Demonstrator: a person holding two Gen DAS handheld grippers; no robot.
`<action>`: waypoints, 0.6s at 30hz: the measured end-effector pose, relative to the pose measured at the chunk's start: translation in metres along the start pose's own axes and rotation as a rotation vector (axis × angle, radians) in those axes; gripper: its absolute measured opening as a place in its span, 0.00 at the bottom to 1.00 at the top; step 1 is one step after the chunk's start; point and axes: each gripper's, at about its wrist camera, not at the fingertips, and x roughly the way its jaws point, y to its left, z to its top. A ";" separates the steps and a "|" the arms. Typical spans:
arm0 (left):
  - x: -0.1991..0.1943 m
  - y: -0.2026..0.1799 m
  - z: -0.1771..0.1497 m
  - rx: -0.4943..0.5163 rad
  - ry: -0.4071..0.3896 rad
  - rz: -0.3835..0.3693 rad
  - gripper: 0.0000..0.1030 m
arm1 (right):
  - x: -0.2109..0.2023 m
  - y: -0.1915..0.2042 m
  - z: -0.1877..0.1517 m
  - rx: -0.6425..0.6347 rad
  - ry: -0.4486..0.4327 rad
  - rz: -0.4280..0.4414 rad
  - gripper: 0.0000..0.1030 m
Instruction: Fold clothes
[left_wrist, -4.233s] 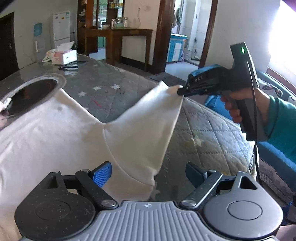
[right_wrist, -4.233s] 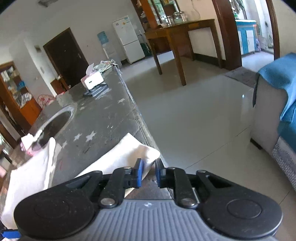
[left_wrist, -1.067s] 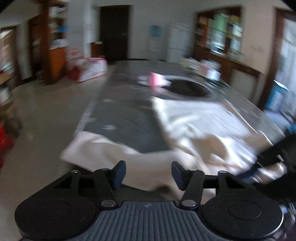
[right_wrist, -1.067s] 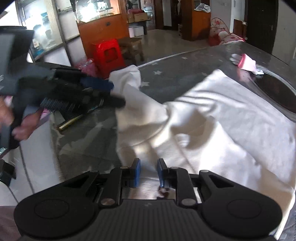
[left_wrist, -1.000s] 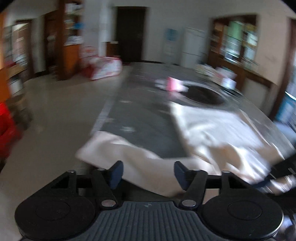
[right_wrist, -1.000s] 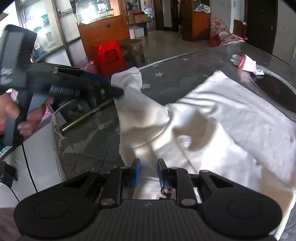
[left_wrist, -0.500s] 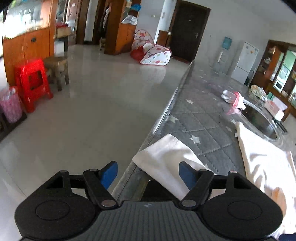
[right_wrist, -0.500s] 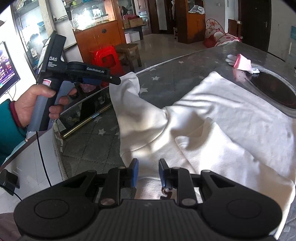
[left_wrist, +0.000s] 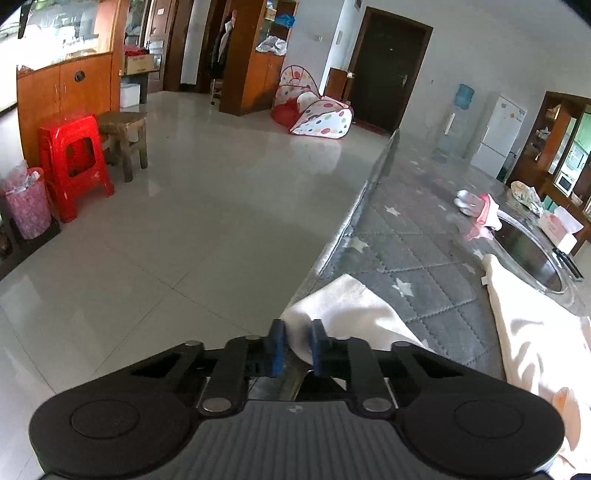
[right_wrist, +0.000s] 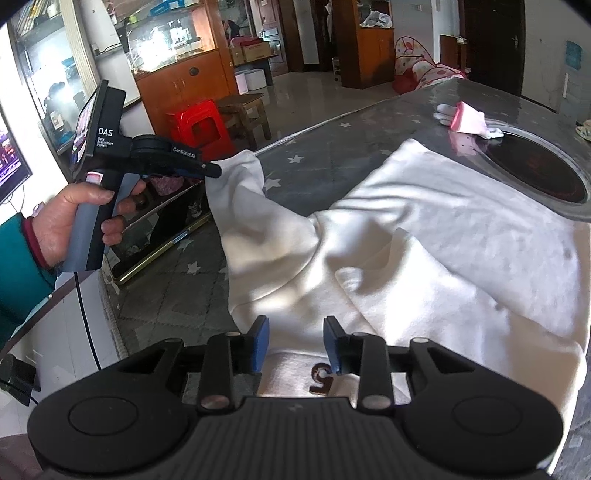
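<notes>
Garment: white top (right_wrist: 424, 236) spread over the grey star-quilted worktop (right_wrist: 332, 147), body rumpled, a dark numeral showing on the near part by the right gripper.
Sleeve: one white sleeve (left_wrist: 347, 314) reaches to the worktop's edge (left_wrist: 369, 184) above the tiled floor (left_wrist: 184, 221), lifted off the surface at its cuff.
Left gripper (left_wrist: 295, 347): blue-padded fingers (left_wrist: 275, 347) pressed together on the sleeve's cuff; a hand (right_wrist: 79, 218) in a teal sleeve holds its handle.
Right gripper (right_wrist: 295, 343): fingers (right_wrist: 258, 343) spread apart, hovering low over the near part of the top, holding nothing.
Beyond: round dark sink (right_wrist: 535, 170) set in the worktop, pink-and-white cloth (right_wrist: 465, 118) at its rim, red stool (left_wrist: 74, 162) on the floor.
</notes>
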 end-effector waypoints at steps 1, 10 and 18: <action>-0.002 -0.001 0.000 -0.003 -0.004 -0.002 0.12 | -0.002 -0.001 0.000 0.004 -0.005 -0.003 0.31; -0.047 -0.019 0.009 -0.057 -0.058 -0.167 0.08 | -0.016 -0.011 -0.002 0.040 -0.045 -0.029 0.31; -0.087 -0.052 0.021 -0.024 -0.113 -0.303 0.08 | -0.032 -0.024 -0.006 0.081 -0.076 -0.060 0.32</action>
